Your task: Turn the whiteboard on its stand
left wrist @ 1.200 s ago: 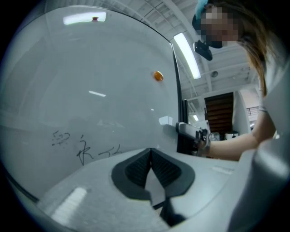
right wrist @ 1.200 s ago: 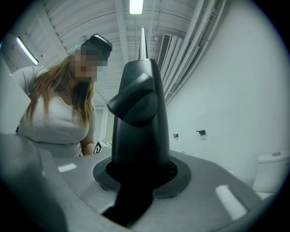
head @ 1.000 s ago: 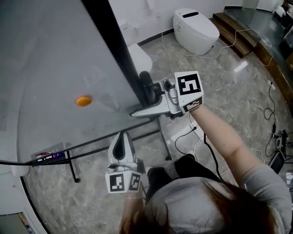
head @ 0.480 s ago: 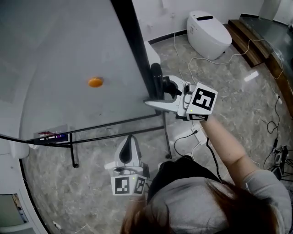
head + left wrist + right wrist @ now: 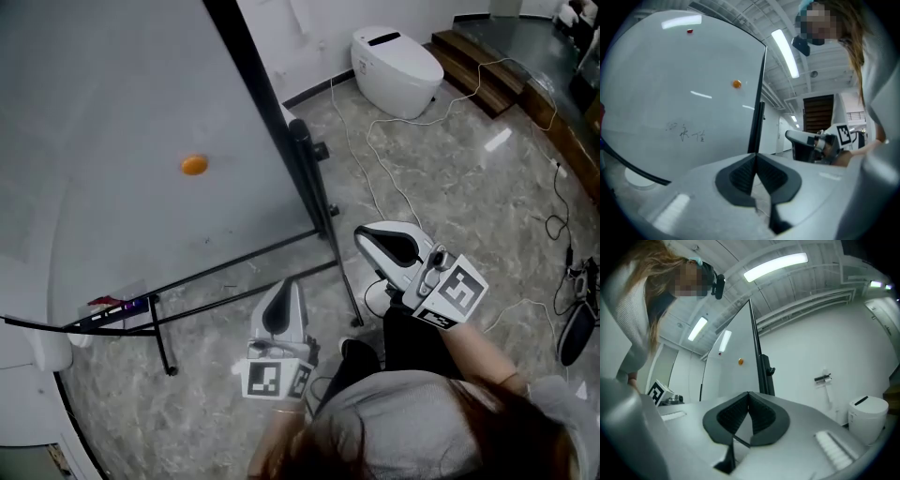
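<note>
The whiteboard fills the head view's upper left, tilted on its black stand, with an orange magnet on its face. My right gripper hangs shut and empty below and to the right of the stand's post, apart from it. My left gripper is shut and empty over the stand's lower bars. In the left gripper view, shut jaws point at the board, which carries faint writing. The right gripper view's jaws are shut, with the board's black edge ahead.
A white toilet stands at the back, and white cables trail over the marble floor. Wooden steps lie at the far right. The board's pen tray holds markers at the lower left. The stand's legs reach toward me.
My right gripper has come off the board's black edge, drawn back and down toward me, and shut. The left gripper has stayed low near the stand's bars.
</note>
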`<state>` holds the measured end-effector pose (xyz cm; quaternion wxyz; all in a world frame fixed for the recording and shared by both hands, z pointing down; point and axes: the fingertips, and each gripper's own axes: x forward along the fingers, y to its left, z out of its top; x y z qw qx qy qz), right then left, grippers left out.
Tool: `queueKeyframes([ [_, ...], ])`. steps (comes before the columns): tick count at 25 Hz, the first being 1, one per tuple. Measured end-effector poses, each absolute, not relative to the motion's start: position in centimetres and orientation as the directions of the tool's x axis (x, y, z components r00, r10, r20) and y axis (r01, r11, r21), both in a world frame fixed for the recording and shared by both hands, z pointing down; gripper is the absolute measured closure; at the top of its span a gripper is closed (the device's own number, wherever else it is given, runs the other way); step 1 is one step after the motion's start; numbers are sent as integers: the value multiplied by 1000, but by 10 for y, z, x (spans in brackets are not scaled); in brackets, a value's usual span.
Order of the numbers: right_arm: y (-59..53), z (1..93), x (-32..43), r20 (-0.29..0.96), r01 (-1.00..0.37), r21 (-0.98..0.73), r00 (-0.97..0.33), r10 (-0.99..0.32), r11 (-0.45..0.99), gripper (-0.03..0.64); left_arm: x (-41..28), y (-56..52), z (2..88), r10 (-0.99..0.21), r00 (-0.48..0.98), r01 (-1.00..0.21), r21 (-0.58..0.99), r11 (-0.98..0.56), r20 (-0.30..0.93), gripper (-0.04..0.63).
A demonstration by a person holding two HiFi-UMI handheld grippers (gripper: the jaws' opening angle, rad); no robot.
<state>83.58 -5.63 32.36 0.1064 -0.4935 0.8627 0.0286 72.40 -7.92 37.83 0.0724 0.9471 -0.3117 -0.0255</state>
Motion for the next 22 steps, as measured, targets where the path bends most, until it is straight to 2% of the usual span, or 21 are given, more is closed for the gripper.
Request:
queueKeyframes([
  [3, -37, 331, 823, -164, -842, -45, -525, -835, 538, 620, 733, -65, 379, -568, 823, -560, 171, -811, 4, 592],
  [7, -9, 330, 823, -191, -806, -68, -568, -800, 588, 620, 745, -31, 377, -577, 817, -568, 171, -805, -6, 591],
  [10, 15, 332, 824, -206, -765, -90, -613, -763, 638, 617, 753, -4, 371, -611, 792, -604, 143, -784, -10, 592],
  [17, 87, 331, 827, -152, -710, -56, -689, -708, 702, 617, 770, 65, 371, -706, 708, -702, 115, -703, -1, 592],
  [22, 139, 338, 836, -134, -658, -118, -732, -669, 744, 617, 787, 131, 393, -728, 683, -724, 190, -663, 62, 592],
])
